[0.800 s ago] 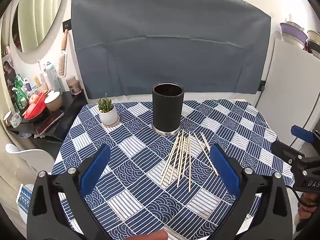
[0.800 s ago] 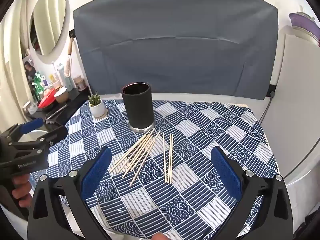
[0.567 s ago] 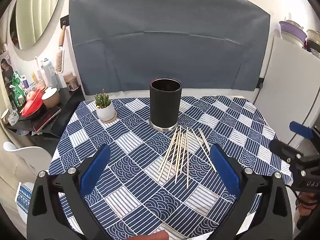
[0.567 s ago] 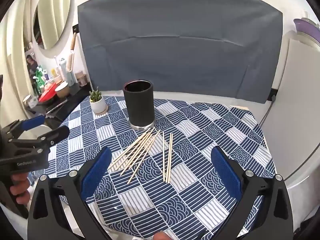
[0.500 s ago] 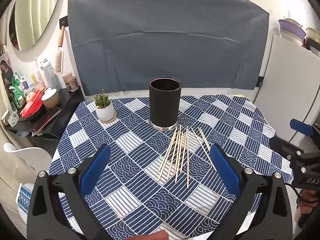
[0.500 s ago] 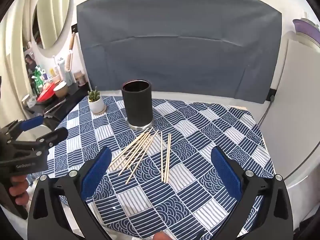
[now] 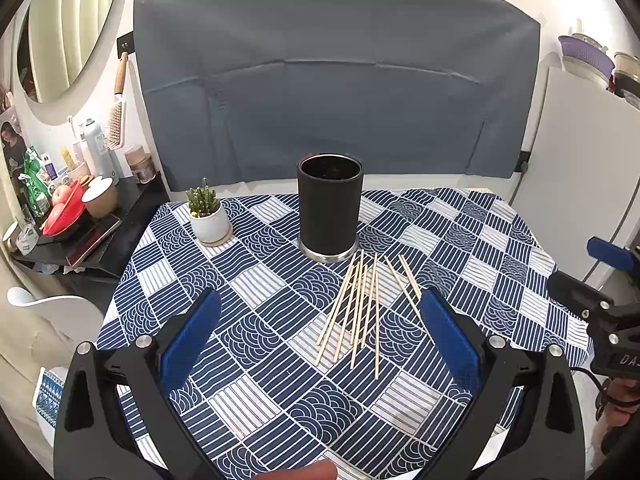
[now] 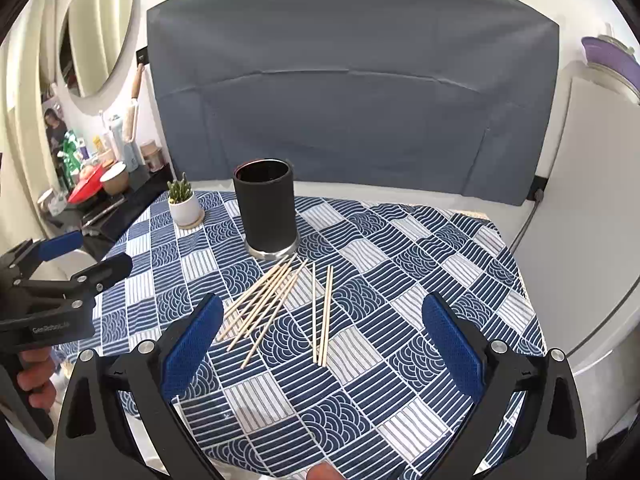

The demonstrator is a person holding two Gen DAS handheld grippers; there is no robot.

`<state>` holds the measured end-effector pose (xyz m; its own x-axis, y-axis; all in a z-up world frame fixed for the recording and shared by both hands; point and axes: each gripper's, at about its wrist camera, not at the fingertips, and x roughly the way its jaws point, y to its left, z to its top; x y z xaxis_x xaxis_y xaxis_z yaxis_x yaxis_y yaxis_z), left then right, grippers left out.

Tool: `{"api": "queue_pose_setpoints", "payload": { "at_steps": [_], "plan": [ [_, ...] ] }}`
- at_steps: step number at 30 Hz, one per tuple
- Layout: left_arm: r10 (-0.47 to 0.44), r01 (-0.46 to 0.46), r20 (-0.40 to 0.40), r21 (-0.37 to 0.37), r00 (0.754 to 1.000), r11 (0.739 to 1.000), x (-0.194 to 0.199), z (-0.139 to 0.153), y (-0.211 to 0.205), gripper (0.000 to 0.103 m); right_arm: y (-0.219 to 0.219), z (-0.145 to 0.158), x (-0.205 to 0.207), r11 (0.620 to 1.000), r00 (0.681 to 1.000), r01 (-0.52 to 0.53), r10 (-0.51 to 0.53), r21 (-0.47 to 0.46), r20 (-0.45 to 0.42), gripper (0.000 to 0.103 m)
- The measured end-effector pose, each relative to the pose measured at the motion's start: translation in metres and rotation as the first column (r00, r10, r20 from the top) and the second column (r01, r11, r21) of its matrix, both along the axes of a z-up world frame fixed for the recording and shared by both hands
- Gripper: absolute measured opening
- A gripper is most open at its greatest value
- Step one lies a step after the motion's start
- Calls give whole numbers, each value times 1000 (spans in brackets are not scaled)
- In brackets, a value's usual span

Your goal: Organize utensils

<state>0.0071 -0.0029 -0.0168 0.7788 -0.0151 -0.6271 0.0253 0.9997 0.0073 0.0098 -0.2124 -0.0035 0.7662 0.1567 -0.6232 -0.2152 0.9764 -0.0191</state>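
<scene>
Both views pulled back slightly; table sits lower. Your left gripper (image 7: 320, 336) and right gripper (image 8: 322, 336) gape wide, empty. Thin pale wooden chopsticks (image 7: 362, 304) lie fanned before the tall black cylindrical holder (image 7: 329, 206). Overlapping sticks may scatter or roll if pinched carelessly.

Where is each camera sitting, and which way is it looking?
Left wrist: sits on the left gripper, looks down over the table; its own open blue fingers show, the right gripper at the right edge.
Right wrist: sits on the right gripper, same direction; the left gripper and a hand show.
Both share the black holder and chopsticks.
</scene>
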Motion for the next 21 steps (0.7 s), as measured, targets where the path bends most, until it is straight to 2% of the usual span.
{"api": "queue_pose_setpoints", "payload": {
  "at_steps": [10, 21],
  "plan": [
    [27, -27, -39, -10, 999, 1000, 3, -3, -1, 97, -1, -7, 1, 1000, 1000, -11, 11, -16, -9, 96],
    [58, -58, -38, -9, 998, 998, 4, -3, -3, 97, -6, -9, -2, 1000, 1000, -25, 25, -16, 6, 96]
  ]
}}
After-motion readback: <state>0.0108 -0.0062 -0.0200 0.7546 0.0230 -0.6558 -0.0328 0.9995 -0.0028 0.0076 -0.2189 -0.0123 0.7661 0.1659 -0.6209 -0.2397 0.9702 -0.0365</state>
